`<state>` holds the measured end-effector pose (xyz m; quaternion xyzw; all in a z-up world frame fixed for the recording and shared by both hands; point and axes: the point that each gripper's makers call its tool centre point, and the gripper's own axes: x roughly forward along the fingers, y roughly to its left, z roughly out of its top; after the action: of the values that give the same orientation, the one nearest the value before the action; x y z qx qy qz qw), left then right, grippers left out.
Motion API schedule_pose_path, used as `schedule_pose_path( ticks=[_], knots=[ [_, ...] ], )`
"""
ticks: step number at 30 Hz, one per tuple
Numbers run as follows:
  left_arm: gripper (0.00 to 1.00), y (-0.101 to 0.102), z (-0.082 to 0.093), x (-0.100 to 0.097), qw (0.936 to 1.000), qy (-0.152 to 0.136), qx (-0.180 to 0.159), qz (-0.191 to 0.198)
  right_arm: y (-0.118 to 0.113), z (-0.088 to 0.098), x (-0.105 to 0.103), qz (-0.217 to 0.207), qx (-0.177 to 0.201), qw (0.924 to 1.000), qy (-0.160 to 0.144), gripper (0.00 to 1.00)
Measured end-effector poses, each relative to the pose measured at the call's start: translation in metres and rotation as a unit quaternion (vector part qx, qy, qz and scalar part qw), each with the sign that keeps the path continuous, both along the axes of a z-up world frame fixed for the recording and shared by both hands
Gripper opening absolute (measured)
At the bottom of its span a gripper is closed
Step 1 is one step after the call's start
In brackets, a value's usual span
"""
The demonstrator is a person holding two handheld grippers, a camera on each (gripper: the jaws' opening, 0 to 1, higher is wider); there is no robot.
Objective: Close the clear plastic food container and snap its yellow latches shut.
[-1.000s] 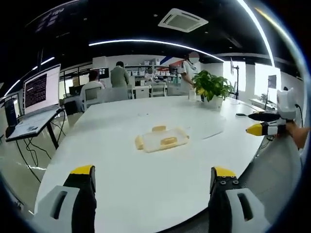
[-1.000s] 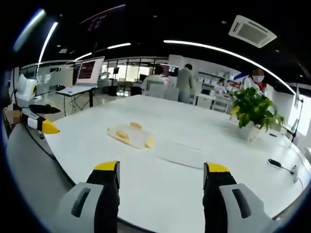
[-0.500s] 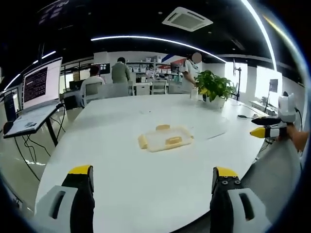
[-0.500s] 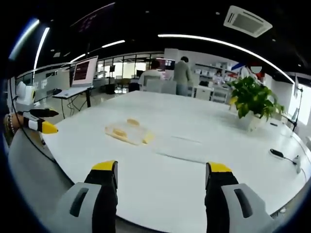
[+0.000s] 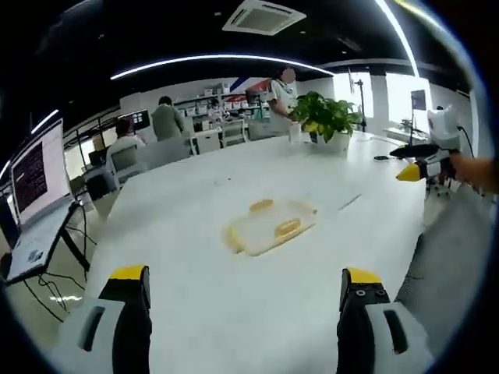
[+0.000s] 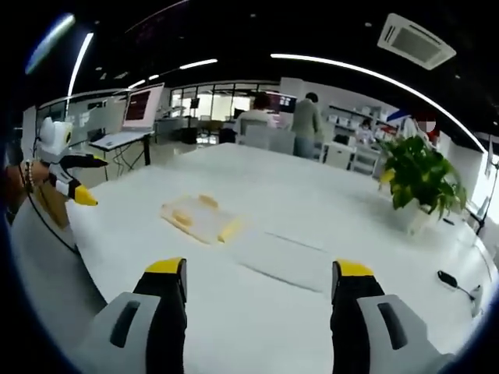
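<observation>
Approach step only: I held the left gripper (image 5: 243,300) and right gripper (image 6: 257,292) released and empty, well short of the clear container (image 5: 270,226) mid-table (image 5: 195,312), needing to close in on its yellow latches (image 5: 288,227).

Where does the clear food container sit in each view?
Left gripper view: food container lies just right of centre on the white table.
Right gripper view: it lies left of centre.
Shared landmark: the potted plant, upper right in both.
</observation>
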<state>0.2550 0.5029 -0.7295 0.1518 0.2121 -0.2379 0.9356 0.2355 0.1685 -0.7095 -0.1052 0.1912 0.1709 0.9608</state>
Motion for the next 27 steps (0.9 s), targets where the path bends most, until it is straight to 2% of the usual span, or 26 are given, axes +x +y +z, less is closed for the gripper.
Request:
schedule_pose_path(
  ticks=[4, 8, 11, 13, 14, 16, 17, 19, 20, 21, 23, 26, 27],
  knots=[
    [0.99, 0.003, 0.0, 0.019, 0.9987, -0.02, 0.042, -0.022, 0.018, 0.004, 0.017, 0.051, -0.021, 0.9985, -0.01, 0.71],
    [0.99, 0.004, -0.007, 0.033, 0.9981, -0.004, 0.049, -0.038, 0.041, -0.005, 0.029, 0.102, -0.05, 0.9935, 0.004, 0.7],
    [0.99, 0.005, -0.008, 0.045, 0.9949, -0.003, 0.076, -0.066, 0.053, -0.009, 0.038, 0.138, -0.087, 0.9866, 0.003, 0.68],
    [0.99, 0.006, -0.01, 0.055, 0.9921, 0.001, 0.095, -0.081, 0.055, -0.016, 0.049, 0.153, -0.145, 0.9775, 0.002, 0.68],
    [0.99, 0.007, -0.009, 0.061, 0.9904, 0.0, 0.108, -0.086, 0.058, -0.019, 0.054, 0.169, -0.17, 0.9707, 0.001, 0.68],
    [0.99, 0.007, -0.009, 0.071, 0.9854, -0.005, 0.136, -0.103, 0.067, -0.021, 0.062, 0.192, -0.185, 0.9637, -0.002, 0.68],
    [0.99, 0.007, -0.009, 0.076, 0.9833, -0.01, 0.147, -0.106, 0.07, -0.02, 0.066, 0.195, -0.187, 0.9627, -0.002, 0.67],
    [0.98, 0.006, -0.01, 0.087, 0.976, -0.021, 0.181, -0.119, 0.074, -0.02, 0.075, 0.208, -0.204, 0.9565, -0.006, 0.66],
    [0.98, 0.005, -0.012, 0.092, 0.9713, -0.024, 0.2, -0.126, 0.075, -0.021, 0.081, 0.219, -0.224, 0.9495, -0.007, 0.66],
    [0.98, 0.004, -0.012, 0.094, 0.9699, -0.026, 0.204, -0.13, 0.075, -0.021, 0.083, 0.222, -0.23, 0.9475, -0.007, 0.66],
    [0.97, -0.003, -0.016, 0.102, 0.9619, -0.033, 0.226, -0.15, 0.079, -0.022, 0.092, 0.241, -0.257, 0.9358, -0.015, 0.65],
    [0.96, -0.011, -0.02, 0.109, 0.9544, -0.037, 0.242, -0.171, 0.083, -0.029, 0.101, 0.264, -0.279, 0.9235, -0.008, 0.63],
    [0.96, -0.014, -0.023, 0.112, 0.9497, -0.034, 0.251, -0.183, 0.084, -0.033, 0.103, 0.274, -0.289, 0.9172, -0.003, 0.63]
  ],
)
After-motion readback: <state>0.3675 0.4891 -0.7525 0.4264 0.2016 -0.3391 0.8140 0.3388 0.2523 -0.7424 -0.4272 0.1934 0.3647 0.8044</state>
